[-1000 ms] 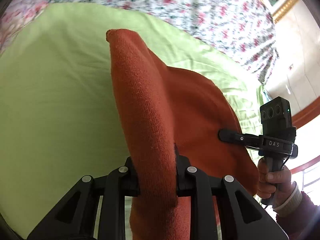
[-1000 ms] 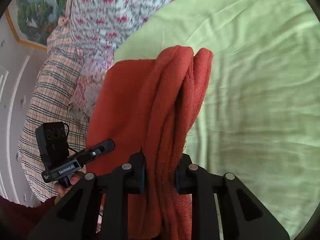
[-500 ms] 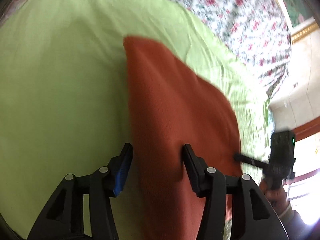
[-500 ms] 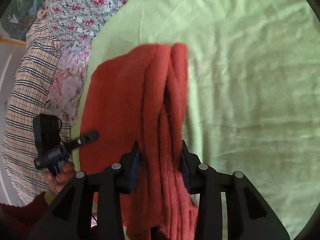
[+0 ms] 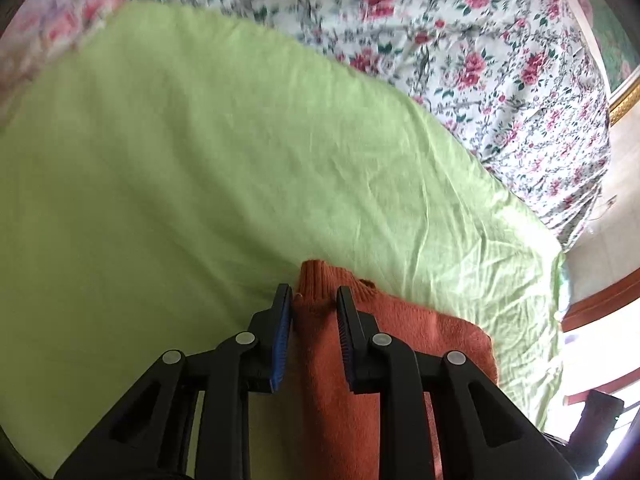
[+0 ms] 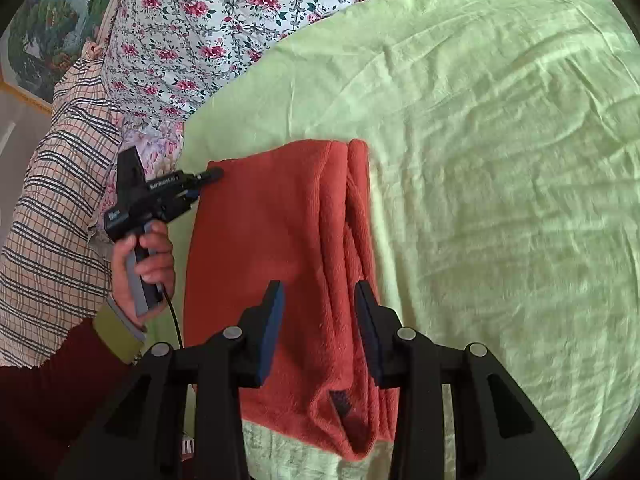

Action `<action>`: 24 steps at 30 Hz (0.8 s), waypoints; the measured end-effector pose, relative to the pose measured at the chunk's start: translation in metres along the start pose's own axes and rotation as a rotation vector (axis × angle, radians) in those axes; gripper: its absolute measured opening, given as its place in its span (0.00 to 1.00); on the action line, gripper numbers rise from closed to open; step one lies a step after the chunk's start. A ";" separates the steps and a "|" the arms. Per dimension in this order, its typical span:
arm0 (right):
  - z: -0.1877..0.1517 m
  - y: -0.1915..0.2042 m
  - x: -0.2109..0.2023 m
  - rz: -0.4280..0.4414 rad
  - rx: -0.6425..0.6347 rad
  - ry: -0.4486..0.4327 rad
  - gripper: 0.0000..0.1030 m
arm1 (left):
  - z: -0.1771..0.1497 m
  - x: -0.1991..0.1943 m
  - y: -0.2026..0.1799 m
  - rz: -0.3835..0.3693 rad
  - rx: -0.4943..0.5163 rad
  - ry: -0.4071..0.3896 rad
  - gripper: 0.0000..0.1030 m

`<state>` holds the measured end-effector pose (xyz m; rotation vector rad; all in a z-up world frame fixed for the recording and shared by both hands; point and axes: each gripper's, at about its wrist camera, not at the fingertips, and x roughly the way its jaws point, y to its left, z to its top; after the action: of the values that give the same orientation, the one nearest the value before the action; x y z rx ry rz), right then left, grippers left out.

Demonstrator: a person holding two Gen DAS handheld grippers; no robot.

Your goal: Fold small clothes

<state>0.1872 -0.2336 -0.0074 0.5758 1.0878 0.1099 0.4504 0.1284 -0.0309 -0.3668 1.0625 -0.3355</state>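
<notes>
Folding looks close to finished on this rust-orange knitted garment (image 6: 280, 264), which lies as a layered, roughly rectangular bundle on the pale green bed sheet (image 6: 500, 160), with the floral bedspread (image 6: 208, 12) beyond it. From the right wrist view, the stacked fold edges run along the garment's right side, and the near end bunches loosely by the bed's edge.

Your right gripper (image 6: 318, 334) has its jaws apart, straddling the garment's near portion without pinching it. Your left gripper (image 5: 312, 334) also has its jaws apart, one on each side of a raised corner of the knit; the fabric sits between them but I judge it is not clamped. In the right wrist view that same left gripper reaches the garment's far left corner, held in your left hand (image 6: 144, 256).

To finish this step well, I suggest you draw both grippers straight back, away from the cloth, so the blue pads (image 5: 280, 336) do not snag the knit and drag a layer open. Thick knit tends to spring, so check the stacked edges sit flush before leaving. If the near end looks puffy, press it flat with the jaws together rather than re-gripping. Keep the bundle well inside the sheet's edge.
</notes>
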 end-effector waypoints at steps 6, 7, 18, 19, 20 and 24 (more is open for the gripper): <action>-0.005 0.005 0.001 0.021 -0.034 0.016 0.37 | -0.063 -0.056 -0.020 0.055 0.040 -0.020 0.31; -0.005 0.005 0.001 0.029 -0.047 0.021 0.37 | -0.077 -0.064 -0.024 0.060 0.044 -0.017 0.35; -0.041 0.000 0.015 0.048 -0.180 0.184 0.37 | -0.271 -0.121 -0.063 0.215 0.159 0.069 0.57; -0.045 -0.002 0.017 0.054 -0.181 0.201 0.37 | -0.285 -0.119 -0.065 0.232 0.174 0.077 0.57; -0.050 -0.004 0.018 0.063 -0.182 0.213 0.37 | -0.294 -0.117 -0.066 0.242 0.182 0.080 0.57; -0.062 -0.003 0.020 0.081 -0.208 0.243 0.37 | -0.315 -0.107 -0.072 0.285 0.234 0.093 0.57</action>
<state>0.1424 -0.2045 -0.0453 0.4261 1.2700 0.3673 0.1158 0.0703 -0.0531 0.0108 1.1359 -0.2200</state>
